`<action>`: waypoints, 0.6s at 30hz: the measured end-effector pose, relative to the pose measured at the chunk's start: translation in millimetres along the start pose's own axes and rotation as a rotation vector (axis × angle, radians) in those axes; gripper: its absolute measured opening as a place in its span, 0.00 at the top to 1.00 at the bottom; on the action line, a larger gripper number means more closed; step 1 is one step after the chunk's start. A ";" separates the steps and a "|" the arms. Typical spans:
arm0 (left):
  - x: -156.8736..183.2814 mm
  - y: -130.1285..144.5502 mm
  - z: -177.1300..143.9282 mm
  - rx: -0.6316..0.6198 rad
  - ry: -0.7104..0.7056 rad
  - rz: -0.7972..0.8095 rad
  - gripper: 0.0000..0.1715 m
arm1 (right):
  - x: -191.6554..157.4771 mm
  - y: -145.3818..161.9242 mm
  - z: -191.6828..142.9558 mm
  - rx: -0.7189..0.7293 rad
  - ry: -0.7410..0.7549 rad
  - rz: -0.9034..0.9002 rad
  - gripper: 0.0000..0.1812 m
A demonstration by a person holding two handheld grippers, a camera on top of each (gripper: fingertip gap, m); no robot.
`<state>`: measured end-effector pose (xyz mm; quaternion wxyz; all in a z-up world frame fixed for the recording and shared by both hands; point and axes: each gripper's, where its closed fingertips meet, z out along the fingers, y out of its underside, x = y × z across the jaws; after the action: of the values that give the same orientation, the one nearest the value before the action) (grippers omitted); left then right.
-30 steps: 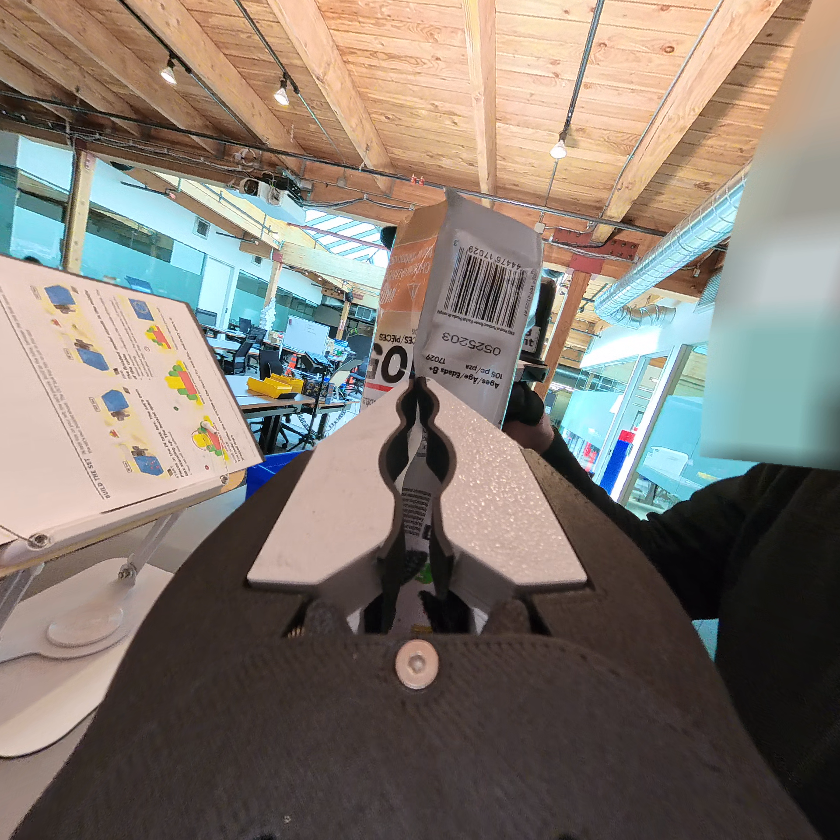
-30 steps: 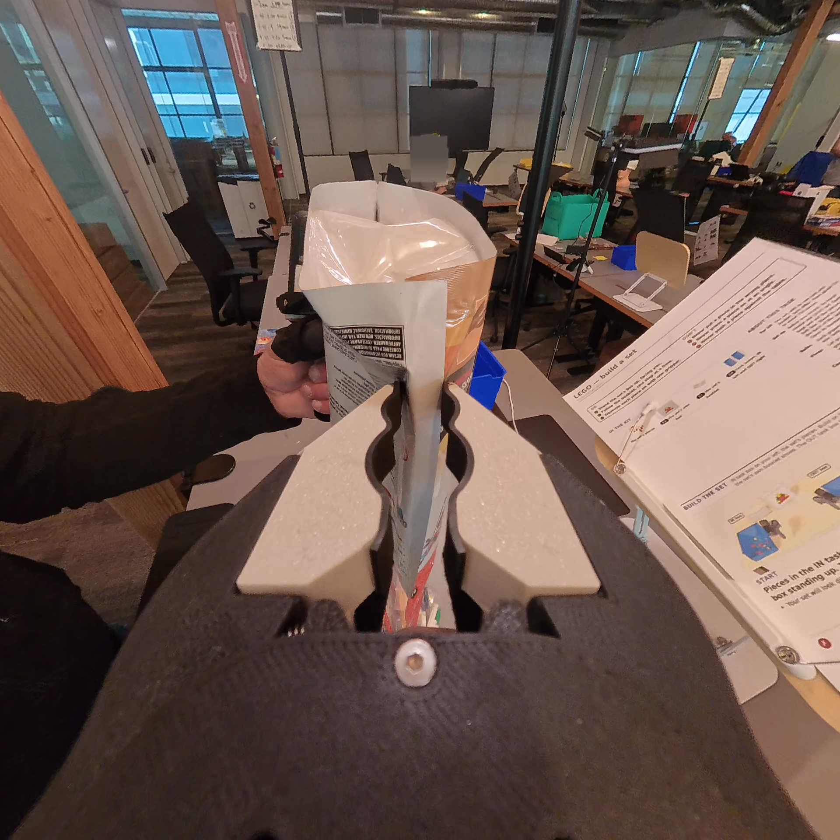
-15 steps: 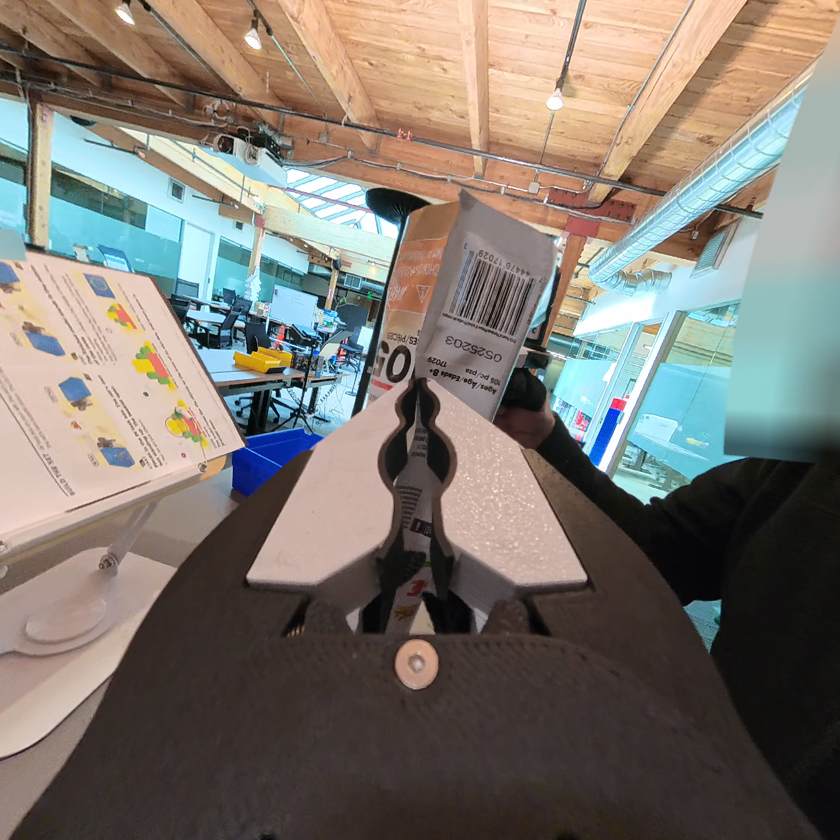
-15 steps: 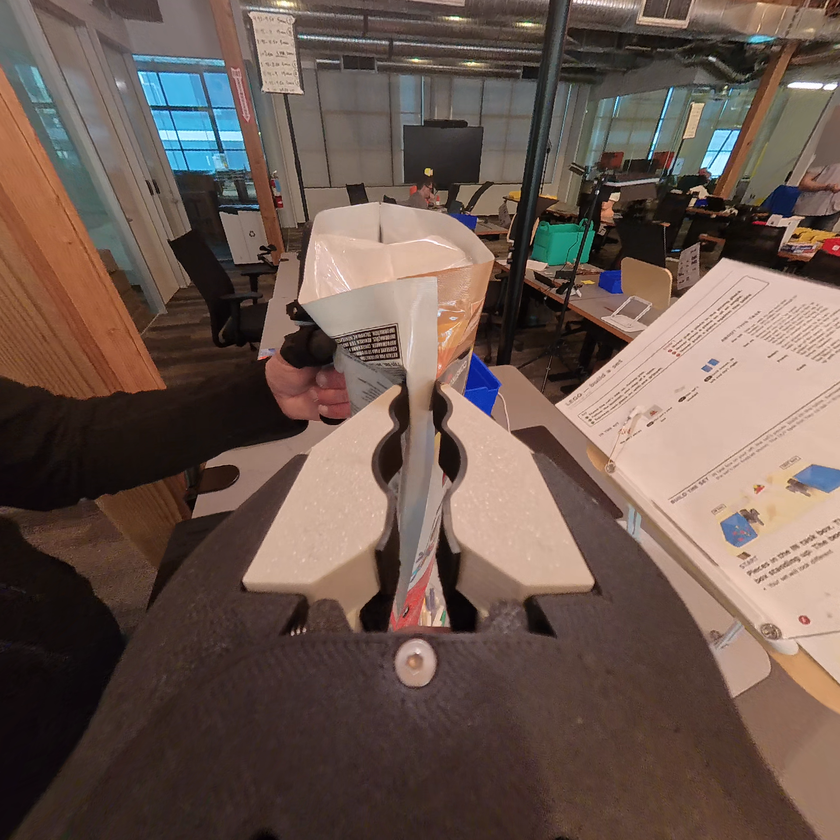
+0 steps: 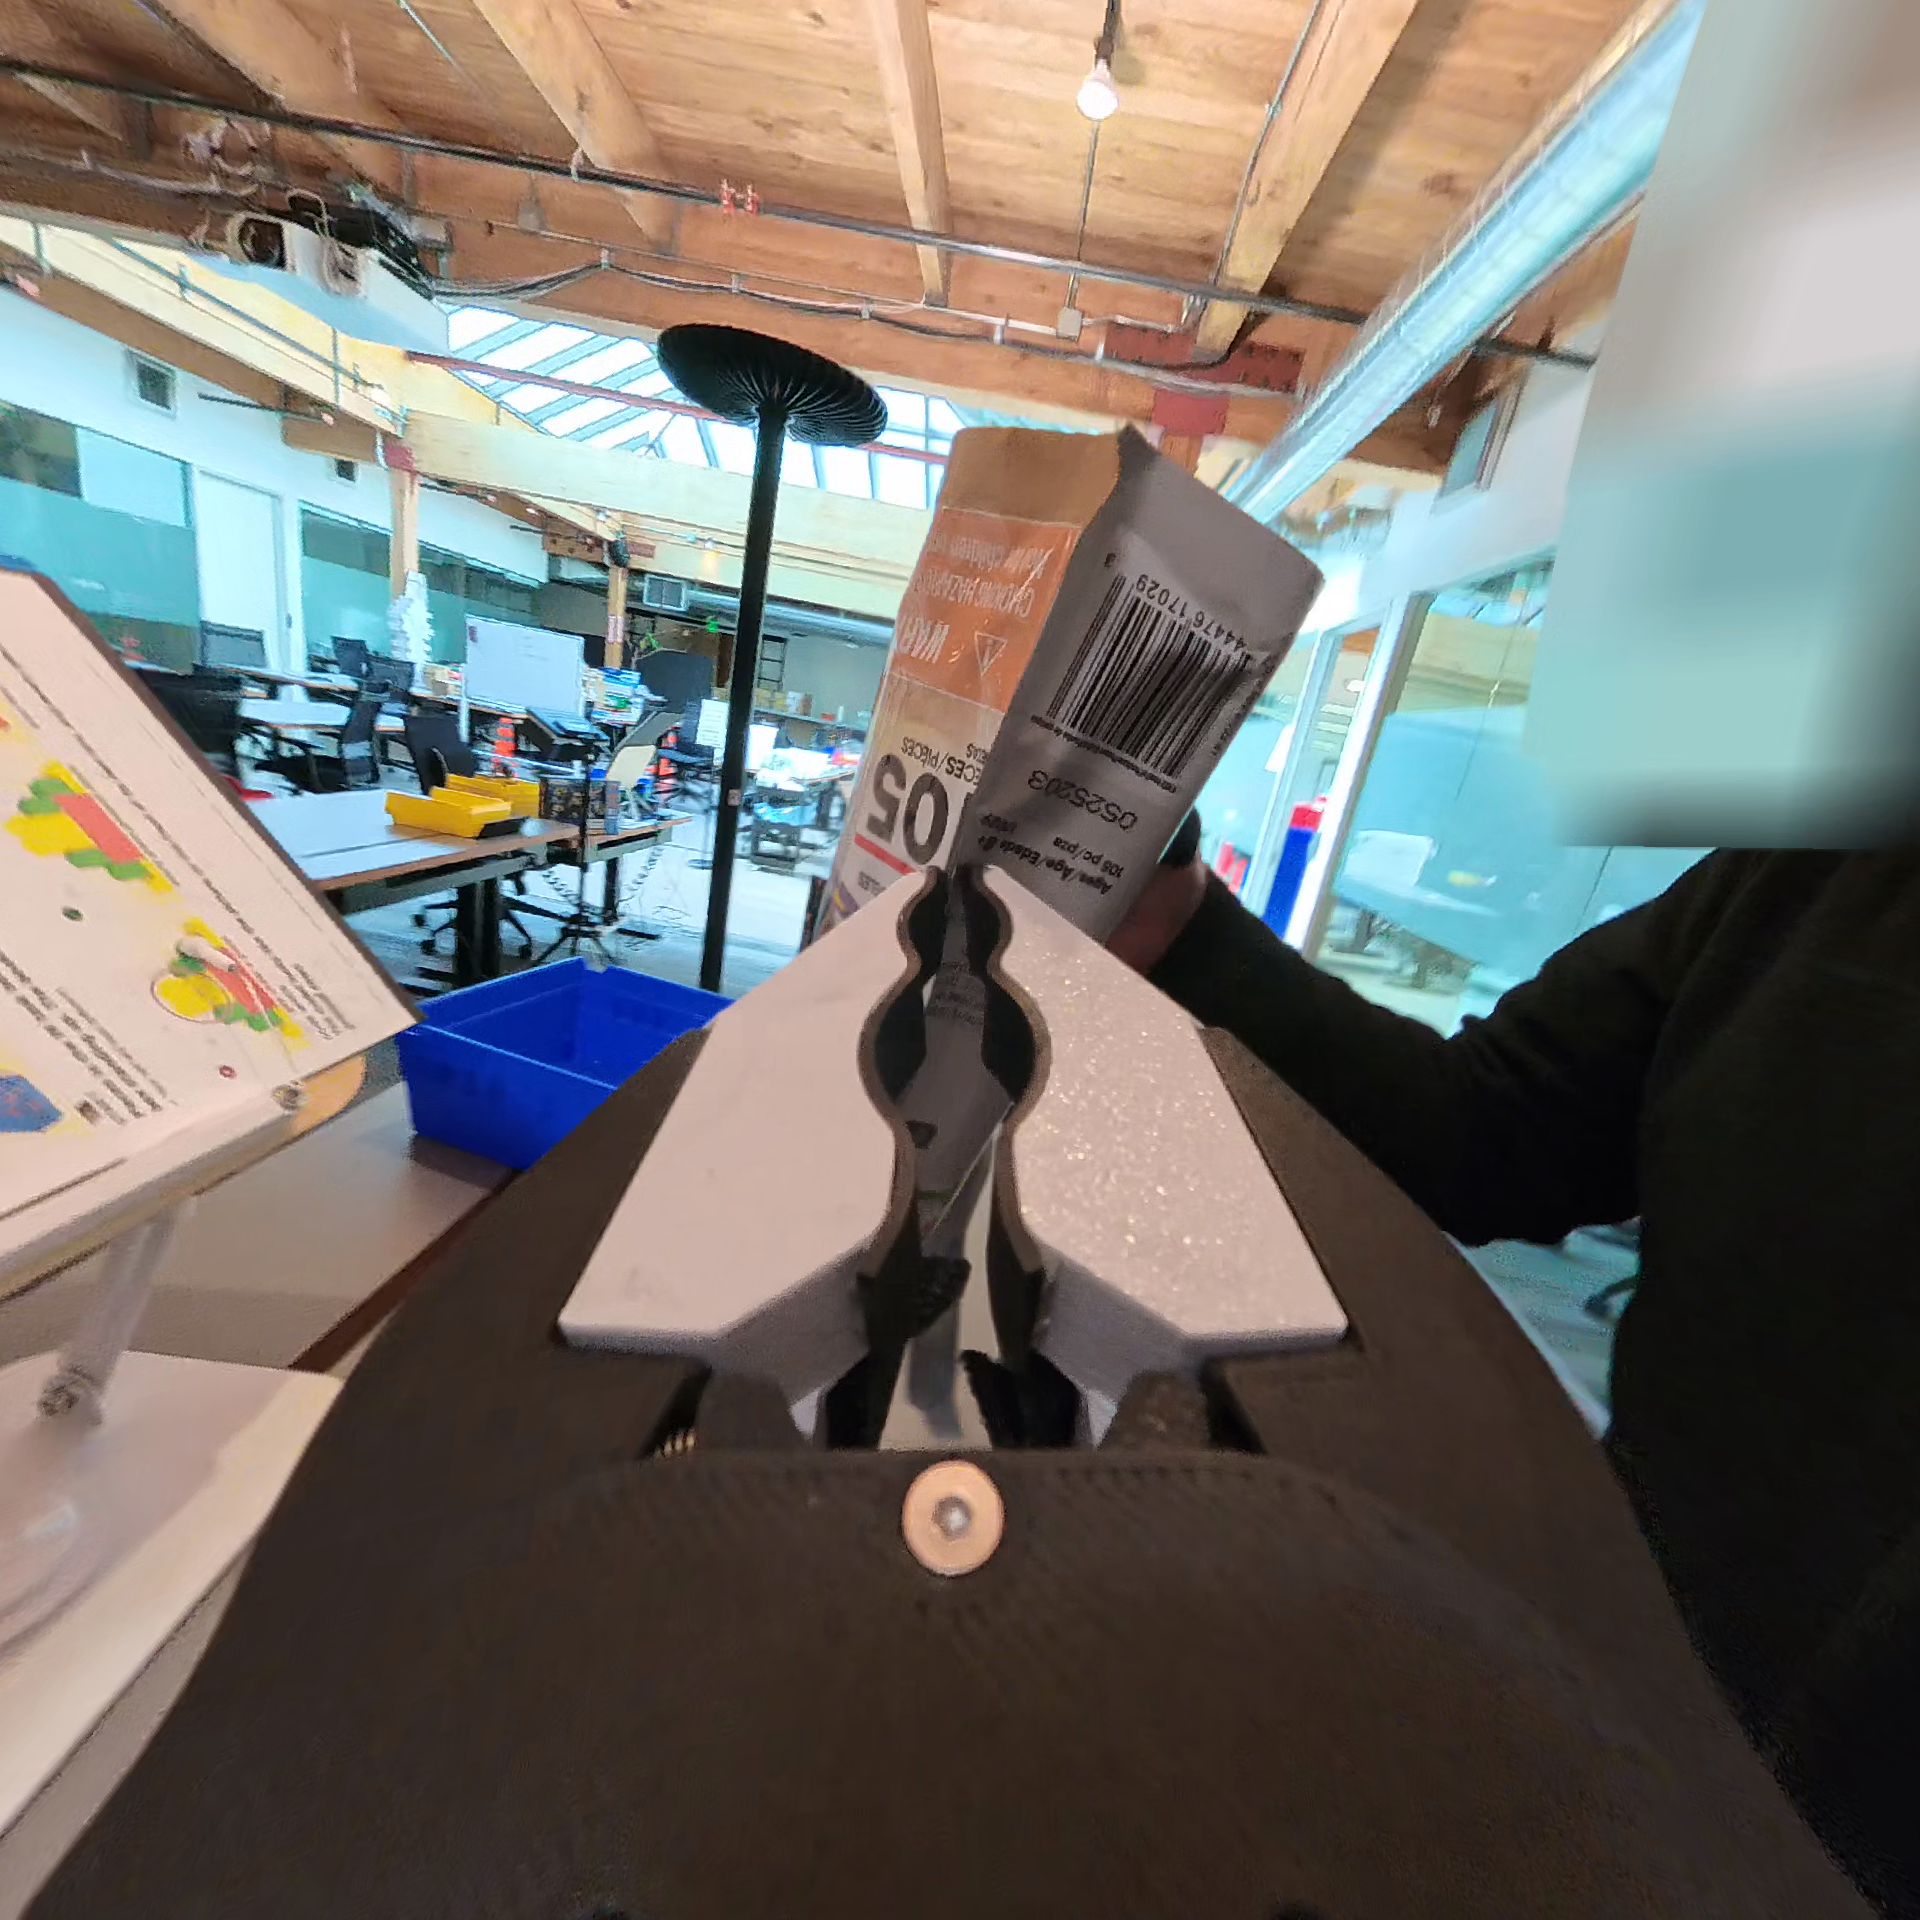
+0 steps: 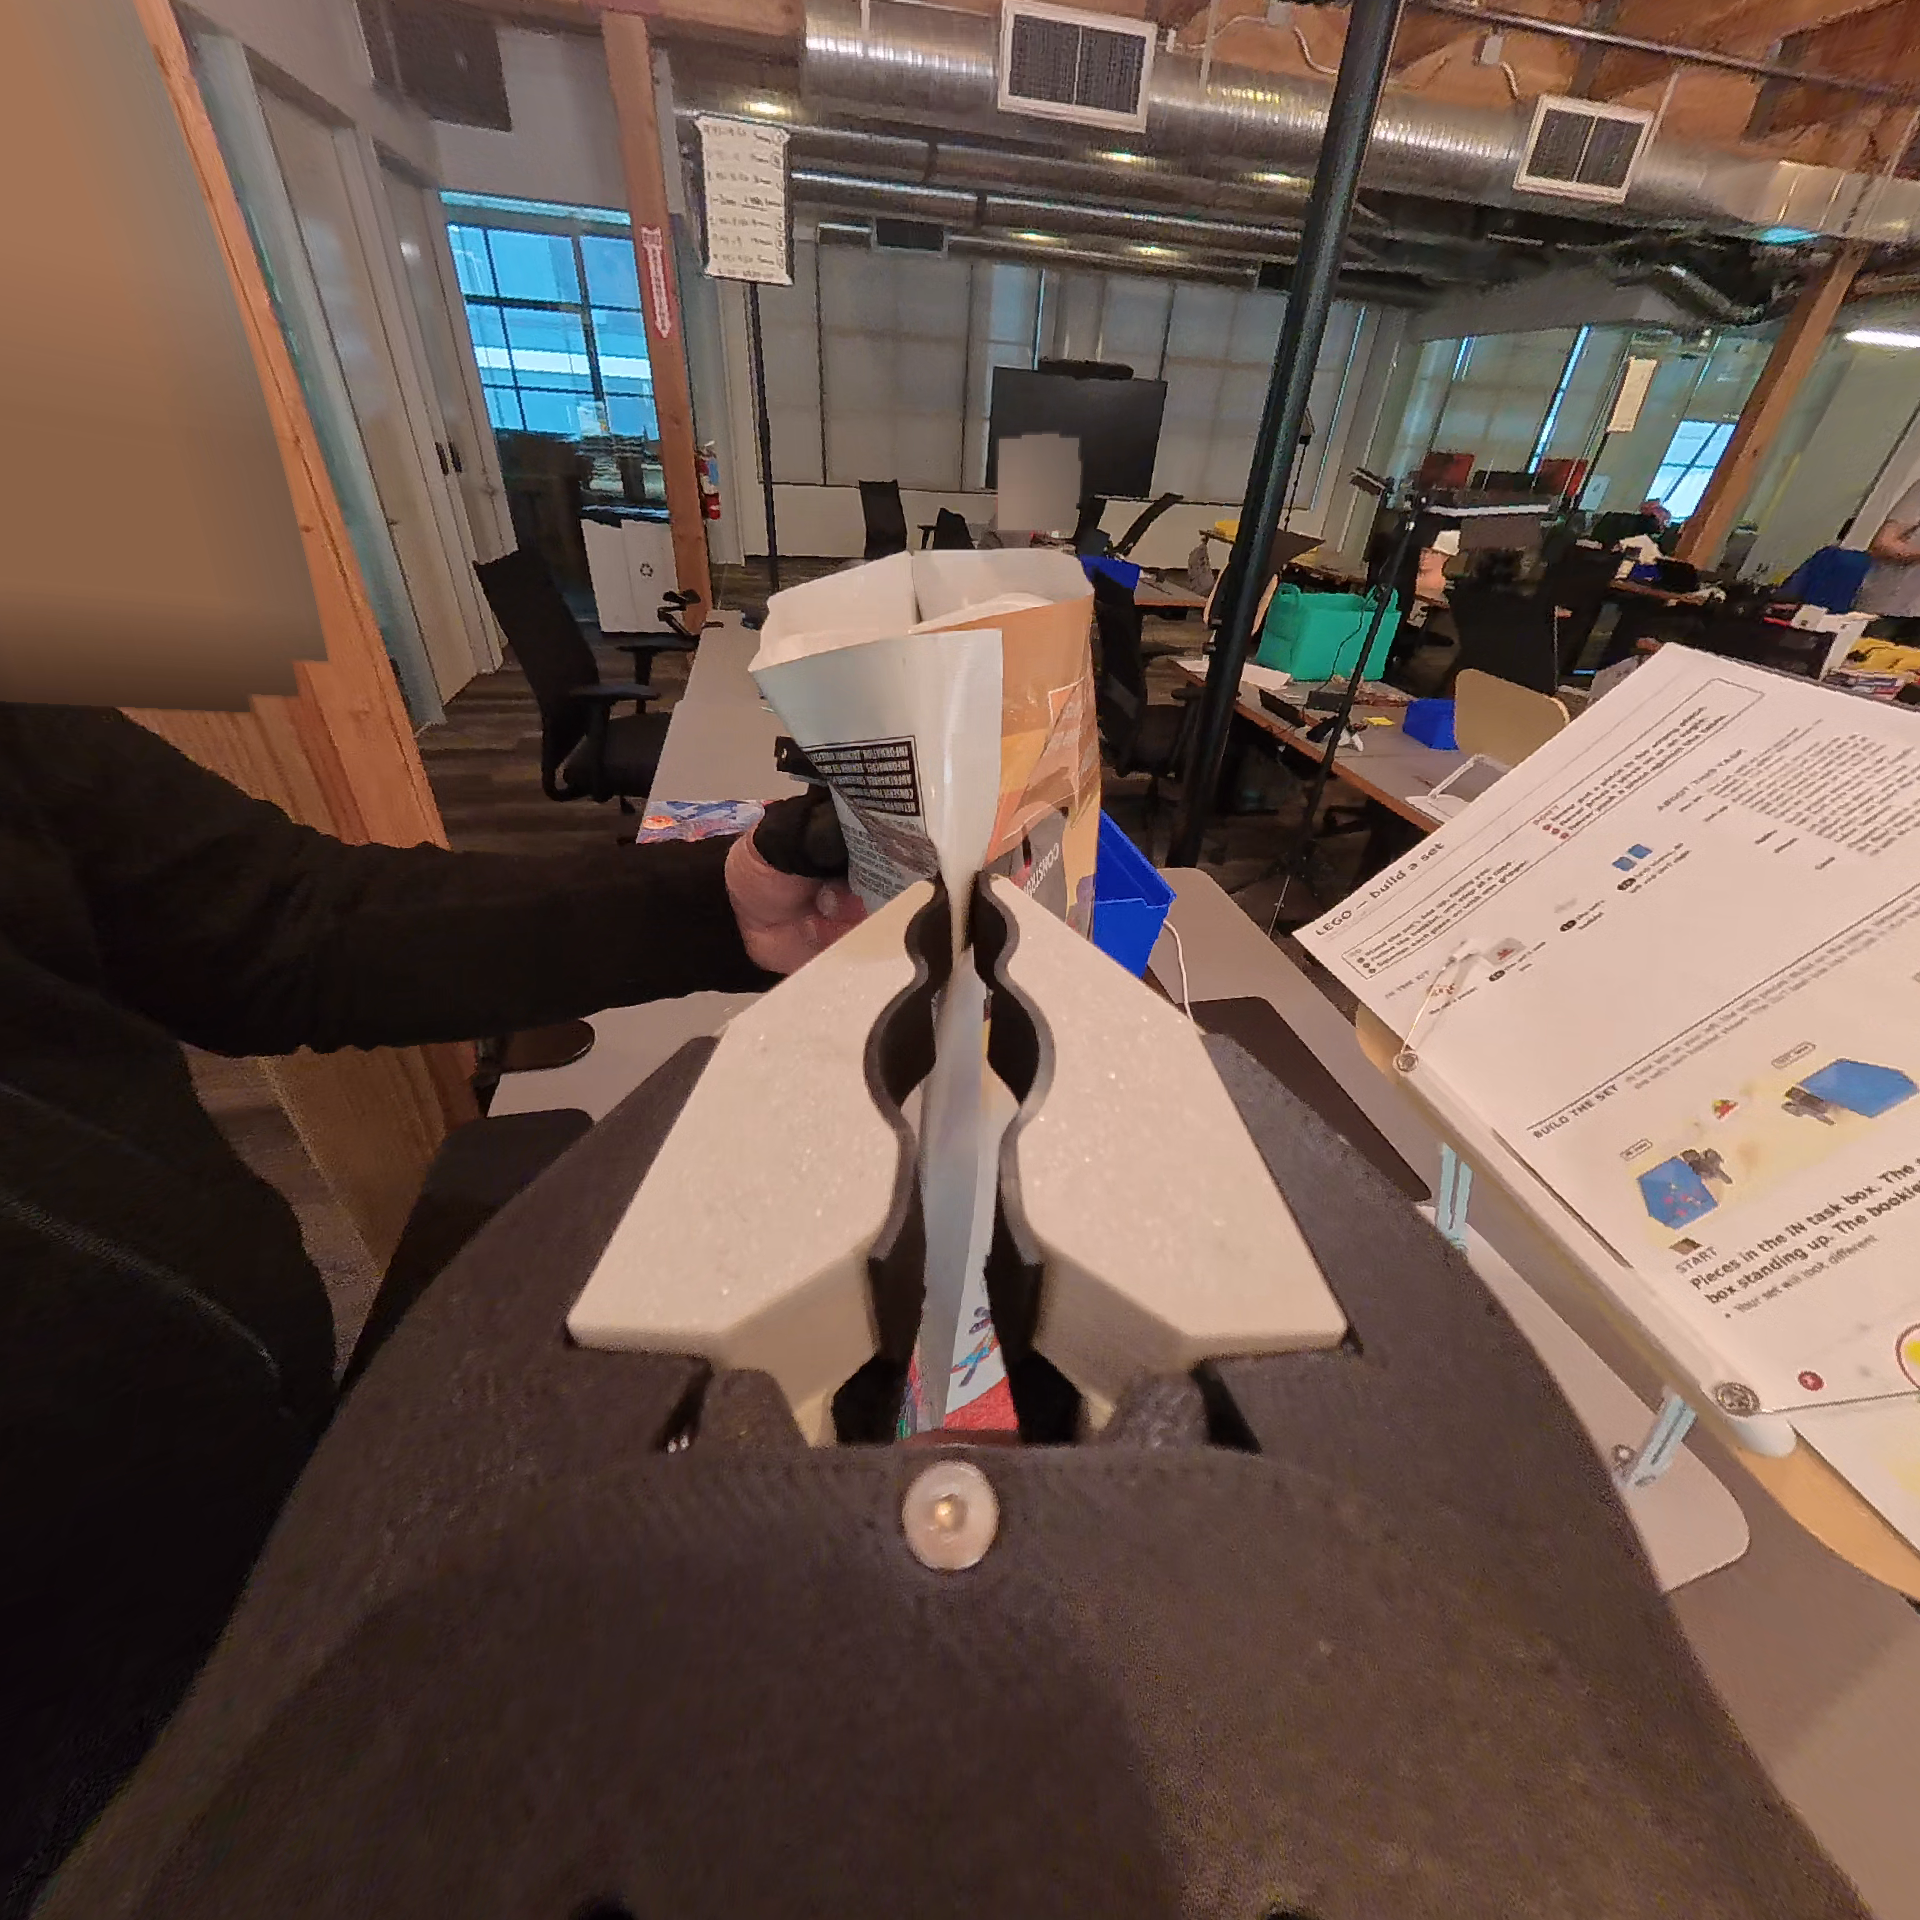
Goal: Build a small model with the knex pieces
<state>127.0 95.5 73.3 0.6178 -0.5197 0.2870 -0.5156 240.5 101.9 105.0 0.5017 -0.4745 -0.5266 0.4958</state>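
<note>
Instruction sheet (image 5: 156, 935) on its stand, blue bin (image 5: 540, 1049) just R of it, then the printed bag (image 5: 1081, 707) up in the air, left gripper (image 5: 951, 883) & right gripper (image 6: 961, 894) each clamped tight on an opposite edge, prob. to spread it.

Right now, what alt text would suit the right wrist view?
The right gripper is shut on a flap of an open cardboard box held in the air. A hand steadies its far side; an instruction sheet stands alongside.
</note>
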 end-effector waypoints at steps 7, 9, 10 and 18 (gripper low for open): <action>8.4 -0.1 13.4 -0.049 -0.031 0.070 1.00 | 14.9 6.2 -14.2 0.036 0.003 0.153 0.82; 7.1 -3.5 15.7 -0.041 -0.044 0.078 1.00 | 18.5 9.7 -14.1 0.031 0.014 0.182 0.69; 7.7 -4.8 16.8 -0.042 -0.050 0.096 1.00 | 20.2 13.1 -14.5 0.023 0.019 0.203 0.65; 24.0 -11.6 24.6 -0.157 -0.027 0.255 1.00 | 19.5 12.4 -28.8 -0.026 0.060 0.083 0.52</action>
<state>152.3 82.4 95.8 0.6395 -0.5327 0.3817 -0.4019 268.3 123.4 93.9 0.4901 -0.5173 -0.4975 0.4947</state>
